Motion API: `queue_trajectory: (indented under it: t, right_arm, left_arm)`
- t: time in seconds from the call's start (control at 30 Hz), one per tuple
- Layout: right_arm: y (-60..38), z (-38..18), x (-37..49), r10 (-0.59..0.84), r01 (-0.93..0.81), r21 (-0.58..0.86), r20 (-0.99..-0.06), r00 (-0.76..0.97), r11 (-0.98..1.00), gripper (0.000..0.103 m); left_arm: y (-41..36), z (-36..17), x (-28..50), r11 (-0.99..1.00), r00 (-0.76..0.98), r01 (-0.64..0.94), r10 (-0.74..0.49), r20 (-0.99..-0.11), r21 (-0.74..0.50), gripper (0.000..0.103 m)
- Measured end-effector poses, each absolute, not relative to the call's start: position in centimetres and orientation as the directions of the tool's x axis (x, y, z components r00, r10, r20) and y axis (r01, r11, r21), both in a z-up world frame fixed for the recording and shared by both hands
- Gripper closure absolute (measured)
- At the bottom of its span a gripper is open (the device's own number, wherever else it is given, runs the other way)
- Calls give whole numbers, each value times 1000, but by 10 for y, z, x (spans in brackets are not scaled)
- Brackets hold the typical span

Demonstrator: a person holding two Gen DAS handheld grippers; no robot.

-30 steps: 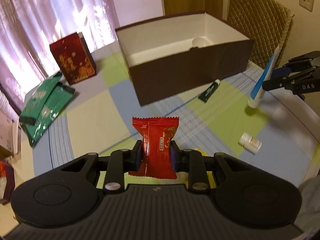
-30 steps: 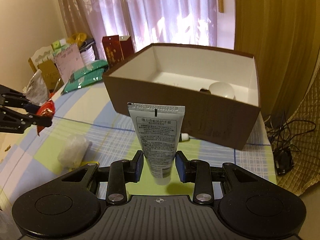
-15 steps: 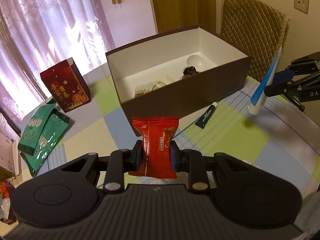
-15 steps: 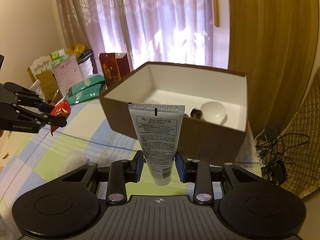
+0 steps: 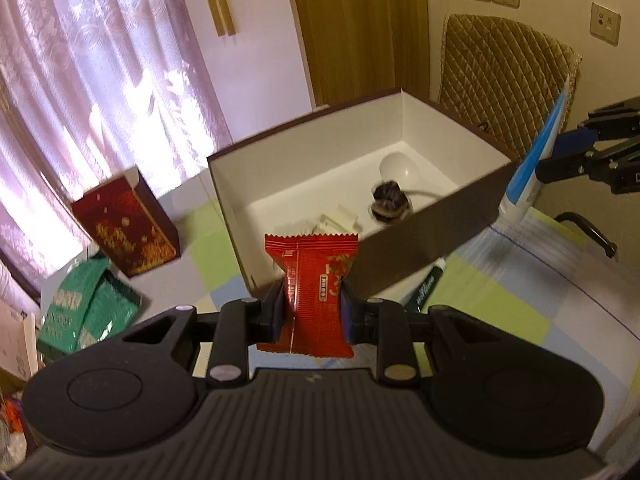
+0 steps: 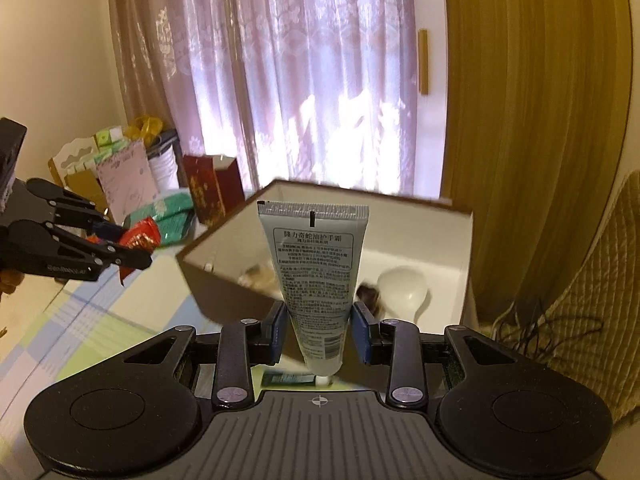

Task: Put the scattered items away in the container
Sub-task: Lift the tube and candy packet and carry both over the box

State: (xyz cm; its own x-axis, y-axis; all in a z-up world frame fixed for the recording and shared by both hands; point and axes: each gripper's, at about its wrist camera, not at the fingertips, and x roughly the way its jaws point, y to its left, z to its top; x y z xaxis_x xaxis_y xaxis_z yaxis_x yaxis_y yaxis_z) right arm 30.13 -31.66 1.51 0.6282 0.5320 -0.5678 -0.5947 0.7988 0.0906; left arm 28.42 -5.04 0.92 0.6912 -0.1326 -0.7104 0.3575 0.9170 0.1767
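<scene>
You had carried both loads up and closer to the open brown cardboard box with the white lining. Its floor, earlier half hidden by the near wall, now showed. Your left claw stayed clamped on the red foil snack packet, short of the near wall. Your right claw held the grey plastic hand-cream tube at the box's edge. Most of the floor lay free; a small green tube remained on the checked tabletop.

My red sachet, my grey-white tube; brown box lined white, counter checked green, blue and white.
</scene>
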Motion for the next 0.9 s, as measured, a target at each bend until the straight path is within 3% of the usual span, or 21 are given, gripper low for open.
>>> queue_trajectory:
  t: [0.3, 0.9]
  right_arm:
    - [-322, 31, 346, 537, -581, 97, -527, 658, 808, 66]
    - [-304, -33, 421, 439, -494, 166, -740, 510, 854, 66]
  left_arm:
    - [-59, 23, 328, 904, 714, 383, -158, -682, 192, 80]
    - [-69, -6, 398, 905, 669, 392, -156, -727, 166, 80]
